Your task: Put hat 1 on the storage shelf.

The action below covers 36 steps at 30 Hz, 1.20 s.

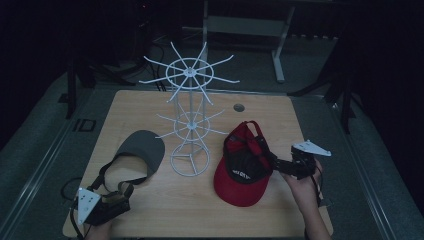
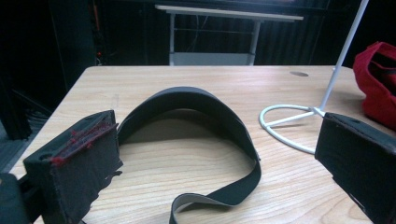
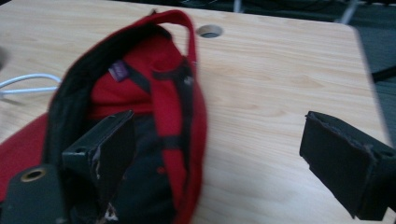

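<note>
A red cap (image 1: pixel 240 175) lies upside down on the wooden table (image 1: pixel 280 115), right of the rack. My right gripper (image 1: pixel 274 165) is open at the cap's right side. In the right gripper view one jaw sits inside the red cap (image 3: pixel 159 70) and the other outside over bare wood, so the cap's side wall lies between the jaws of the right gripper (image 3: pixel 219 133). A dark grey visor (image 1: pixel 144 149) with a strap lies at the left. My left gripper (image 1: pixel 123 194) stands open just short of the strap, facing the visor (image 2: pixel 187 100). Nothing is held between the jaws of the left gripper (image 2: pixel 217 137).
A white wire hat rack (image 1: pixel 190 120) with two rings of hooks stands mid-table between visor and cap; its round base (image 2: pixel 287 128) lies right of the visor. A cable hole (image 1: pixel 239 107) is in the table behind the cap. The surroundings are dark, with a metal table frame (image 1: pixel 245 25) beyond.
</note>
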Motion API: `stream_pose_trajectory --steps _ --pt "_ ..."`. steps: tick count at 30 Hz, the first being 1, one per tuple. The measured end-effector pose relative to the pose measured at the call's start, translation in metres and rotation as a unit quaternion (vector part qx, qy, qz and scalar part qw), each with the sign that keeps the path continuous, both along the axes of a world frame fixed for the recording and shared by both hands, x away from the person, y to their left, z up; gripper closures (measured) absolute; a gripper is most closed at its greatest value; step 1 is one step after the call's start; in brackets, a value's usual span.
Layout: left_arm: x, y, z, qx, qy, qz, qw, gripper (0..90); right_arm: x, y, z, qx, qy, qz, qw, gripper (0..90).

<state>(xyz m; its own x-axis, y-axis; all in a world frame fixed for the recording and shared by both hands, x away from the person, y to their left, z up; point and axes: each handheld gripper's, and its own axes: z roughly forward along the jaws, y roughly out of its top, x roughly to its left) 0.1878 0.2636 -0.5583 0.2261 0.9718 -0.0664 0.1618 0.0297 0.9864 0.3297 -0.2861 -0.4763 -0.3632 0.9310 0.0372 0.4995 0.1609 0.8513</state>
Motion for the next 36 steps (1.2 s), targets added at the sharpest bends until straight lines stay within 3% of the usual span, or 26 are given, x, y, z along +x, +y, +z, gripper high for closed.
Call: stream_pose_trajectory --steps 9,15,16,24,28,29,34,36 --pt "0.0 -0.001 0.001 0.002 -0.002 -0.003 1.0 0.4 0.027 0.027 -0.011 -0.007 0.021 0.027 0.9994 10.6" --pt "0.0 -0.001 0.001 -0.002 -0.003 -0.007 1.0 0.4 0.043 0.041 -0.026 -0.026 0.037 0.041 0.9982 12.8" --pt "0.0 -0.001 0.001 -0.001 -0.002 -0.007 1.0 0.4 0.047 0.045 -0.031 -0.038 0.042 0.042 0.9975 13.4" --pt "0.001 -0.002 0.001 -0.003 0.001 -0.007 1.0 0.4 0.055 0.052 -0.052 -0.073 0.059 0.041 0.9947 21.1" --pt "0.001 -0.002 0.001 -0.002 0.003 -0.009 1.0 0.4 0.055 0.054 -0.058 -0.086 0.064 0.043 0.9933 28.1" --pt "0.001 -0.003 0.001 -0.002 0.004 -0.009 1.0 0.4 0.055 0.055 -0.061 -0.092 0.07 0.047 0.9922 35.3" --pt "0.0 -0.003 0.001 -0.003 0.002 -0.007 1.0 0.4 0.057 0.055 -0.067 -0.107 0.083 0.039 0.99 55.1" --pt "0.0 -0.003 0.001 -0.003 0.001 -0.007 1.0 0.4 0.058 0.055 -0.069 -0.113 0.09 0.049 0.9883 64.3"
